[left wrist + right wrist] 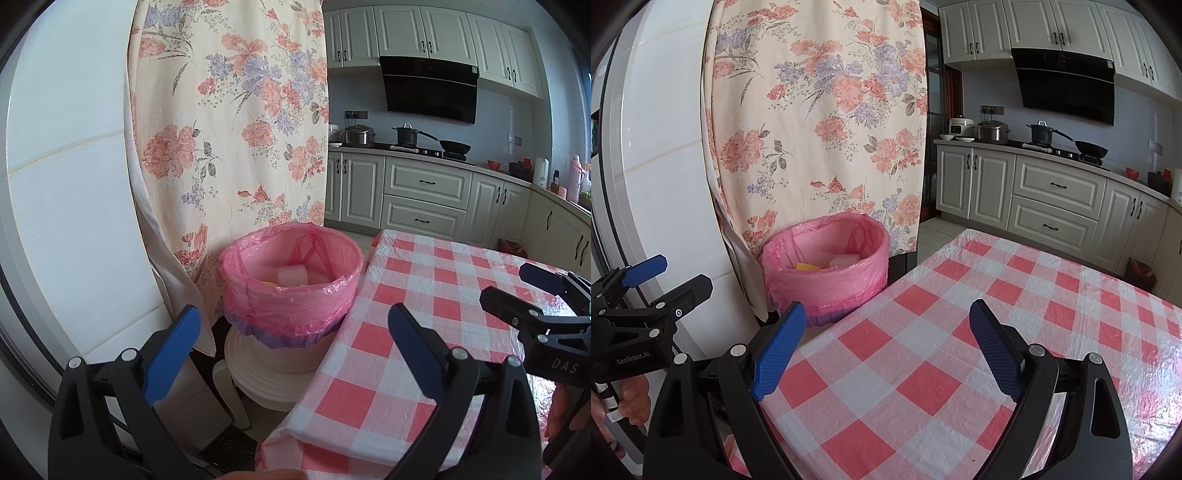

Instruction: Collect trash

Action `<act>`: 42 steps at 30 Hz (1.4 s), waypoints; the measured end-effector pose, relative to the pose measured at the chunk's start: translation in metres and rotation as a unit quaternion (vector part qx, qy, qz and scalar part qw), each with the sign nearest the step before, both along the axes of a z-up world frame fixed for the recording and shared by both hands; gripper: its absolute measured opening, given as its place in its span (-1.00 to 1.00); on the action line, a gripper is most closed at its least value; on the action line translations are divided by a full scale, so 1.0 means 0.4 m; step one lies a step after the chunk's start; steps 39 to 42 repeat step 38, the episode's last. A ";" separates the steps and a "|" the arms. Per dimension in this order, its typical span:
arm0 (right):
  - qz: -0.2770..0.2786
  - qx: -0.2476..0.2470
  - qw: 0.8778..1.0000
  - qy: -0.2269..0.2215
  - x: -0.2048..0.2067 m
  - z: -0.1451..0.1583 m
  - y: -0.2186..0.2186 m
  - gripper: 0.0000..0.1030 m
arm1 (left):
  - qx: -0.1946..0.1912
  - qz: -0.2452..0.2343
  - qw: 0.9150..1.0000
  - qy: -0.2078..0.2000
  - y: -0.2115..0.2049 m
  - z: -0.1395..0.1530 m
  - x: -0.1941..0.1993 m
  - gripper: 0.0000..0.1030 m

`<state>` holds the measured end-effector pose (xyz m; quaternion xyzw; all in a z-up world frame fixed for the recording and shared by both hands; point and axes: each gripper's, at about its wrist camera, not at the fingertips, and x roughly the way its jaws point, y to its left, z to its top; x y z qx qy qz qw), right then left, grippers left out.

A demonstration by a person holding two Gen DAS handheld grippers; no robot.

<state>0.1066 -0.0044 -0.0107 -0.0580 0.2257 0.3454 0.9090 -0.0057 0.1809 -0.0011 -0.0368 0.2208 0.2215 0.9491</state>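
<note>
Inside pink-lined bin (827, 273): white foam (846, 259), yellow scrap (807, 266).

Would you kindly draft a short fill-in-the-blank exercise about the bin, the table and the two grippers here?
1. The bin is lined with a ____ bag.
2. The tablecloth is checked in white and ____.
3. The left gripper and right gripper both stand ____, holding nothing.
4. The curtain behind the bin bears a ____ print.

Missing words: pink; red; open; floral
</note>
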 end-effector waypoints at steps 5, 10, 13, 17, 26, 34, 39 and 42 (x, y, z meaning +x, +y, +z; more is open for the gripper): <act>-0.001 0.000 1.000 0.001 0.000 0.001 0.000 0.65 | 0.001 -0.001 1.000 0.000 0.002 0.003 0.003 0.91; -0.001 0.000 1.000 0.000 0.000 0.002 -0.001 0.65 | 0.002 -0.003 1.000 -0.001 0.001 0.004 0.005 0.91; -0.002 0.001 1.000 0.000 0.000 0.004 -0.001 0.65 | 0.002 -0.005 1.000 -0.004 -0.002 0.006 0.004 0.91; -0.002 0.001 1.000 -0.001 0.000 0.008 -0.002 0.65 | 0.005 -0.006 1.000 -0.005 -0.005 0.007 0.004 0.91; -0.001 0.002 1.000 -0.003 0.000 0.013 -0.002 0.65 | -0.001 -0.016 1.000 0.002 -0.007 0.002 0.009 0.91; -0.001 0.003 1.000 -0.003 -0.001 0.013 -0.005 0.65 | 0.005 -0.009 1.000 0.004 -0.009 0.000 0.009 0.91; 0.000 0.003 1.000 -0.005 -0.002 0.014 -0.005 0.65 | 0.006 -0.005 1.000 0.004 -0.008 0.001 0.010 0.91; 0.000 0.003 1.000 -0.005 -0.002 0.014 -0.005 0.65 | 0.006 -0.005 1.000 0.004 -0.008 0.001 0.010 0.91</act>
